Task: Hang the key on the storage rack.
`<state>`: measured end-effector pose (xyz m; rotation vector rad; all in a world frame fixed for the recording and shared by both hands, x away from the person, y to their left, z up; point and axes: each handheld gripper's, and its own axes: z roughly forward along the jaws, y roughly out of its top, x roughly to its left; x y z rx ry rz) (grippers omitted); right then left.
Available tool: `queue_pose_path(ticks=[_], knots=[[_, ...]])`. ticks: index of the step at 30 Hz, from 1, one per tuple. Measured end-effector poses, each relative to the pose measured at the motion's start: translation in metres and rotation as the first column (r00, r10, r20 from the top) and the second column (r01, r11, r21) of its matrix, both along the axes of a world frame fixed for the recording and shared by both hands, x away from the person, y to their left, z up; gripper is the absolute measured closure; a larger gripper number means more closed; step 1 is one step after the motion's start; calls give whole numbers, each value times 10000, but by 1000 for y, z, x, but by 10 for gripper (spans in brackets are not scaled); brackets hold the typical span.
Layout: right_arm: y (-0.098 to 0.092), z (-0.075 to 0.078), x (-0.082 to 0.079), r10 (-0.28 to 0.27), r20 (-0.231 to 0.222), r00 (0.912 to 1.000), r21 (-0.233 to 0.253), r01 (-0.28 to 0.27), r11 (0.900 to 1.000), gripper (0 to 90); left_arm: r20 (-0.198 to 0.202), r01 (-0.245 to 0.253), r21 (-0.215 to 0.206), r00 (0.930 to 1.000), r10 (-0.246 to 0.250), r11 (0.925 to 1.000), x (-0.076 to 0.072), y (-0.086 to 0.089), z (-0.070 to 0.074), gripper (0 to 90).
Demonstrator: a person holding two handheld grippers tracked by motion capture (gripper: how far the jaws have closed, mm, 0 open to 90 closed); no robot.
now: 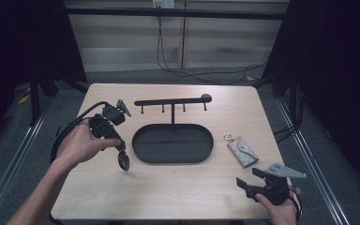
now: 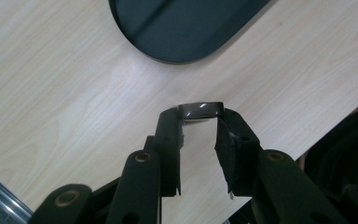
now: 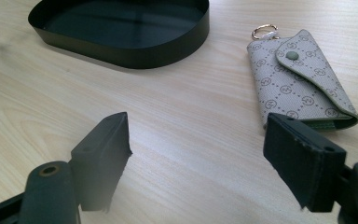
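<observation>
Left gripper: I am holding it in my left hand over the left part of the table, its jaws pointing down and toward the near edge, clamped on a small dark glossy object.
Dark glossy object: it is sitting pinched between the tips of my left jaws, just to the left of the tray; in the left gripper view it is showing as a short rounded band with bright reflections, and I cannot tell exactly what it is.
Right gripper: I am holding it in my right hand at the near right corner of the table, its jaws standing wide apart and gripping nothing, pointing left and away from me.
Key pouch: it is lying flat on the table to the right of the tray, just beyond my right gripper; it is grey with a repeating pattern, its flap snapped shut, and a metal ring is showing at its far end.
Tray: this dark oval dish is sitting in the middle of the table, between my two grippers.
Hook rack: a dark bar with small pegs is standing on a post at the far edge of the tray.
</observation>
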<state>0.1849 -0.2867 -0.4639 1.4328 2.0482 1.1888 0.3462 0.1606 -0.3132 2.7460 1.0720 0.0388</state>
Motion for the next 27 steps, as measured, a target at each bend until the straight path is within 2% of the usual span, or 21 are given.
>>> queue_pose_path(ticks=[13,21,27], knots=[[0,0,1,35,-61,10000,-35,-36,10000,226,-144,-525,-125,9985,523,9985,22,1,12,708],[0,0,0,51,-56,10000,-21,-51,10000,226,-141,-695,59,9975,696,9976,33,-10,27,708],[0,0,0,88,-61,9999,-5,-88,10000,226,-218,-734,272,9970,740,9969,41,-22,29,708]])
